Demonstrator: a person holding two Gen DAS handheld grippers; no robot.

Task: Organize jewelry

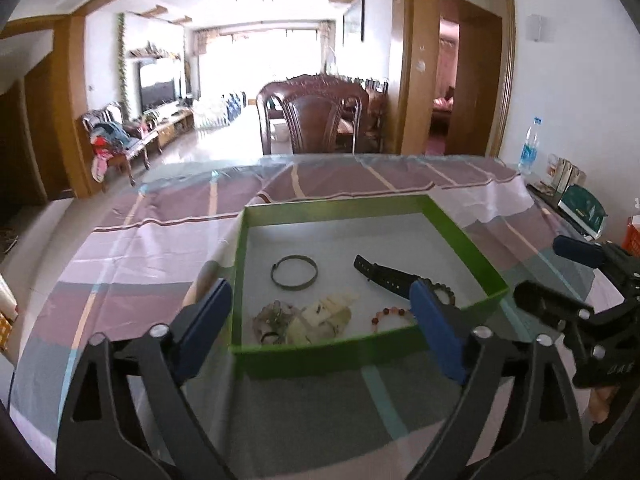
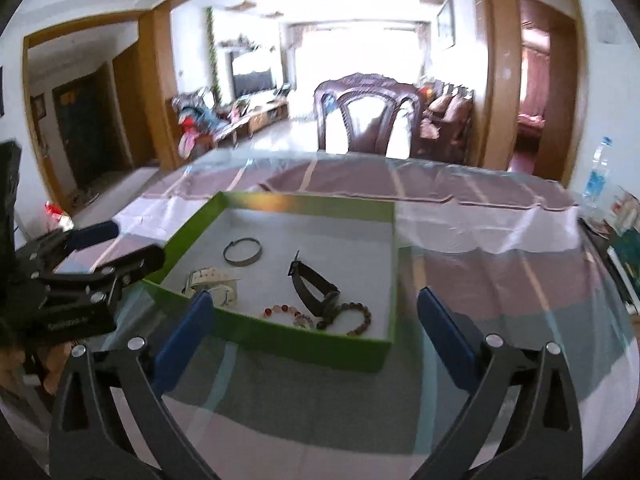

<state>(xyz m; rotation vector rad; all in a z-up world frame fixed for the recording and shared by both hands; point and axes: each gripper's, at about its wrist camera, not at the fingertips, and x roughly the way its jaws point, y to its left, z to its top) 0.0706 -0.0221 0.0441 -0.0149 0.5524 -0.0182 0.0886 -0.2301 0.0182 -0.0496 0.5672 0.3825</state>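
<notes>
Jewelry in green box (both tools empty)

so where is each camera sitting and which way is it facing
Left wrist: rides the left gripper, looking forward and down over the table at the green box; its own open blue-tipped jaws show, with the right gripper at the picture's right.
Right wrist: rides the right gripper, facing the same box from further right; open jaws show, left gripper at the picture's left.
Shared: box, bangle, watch, chair.
</notes>
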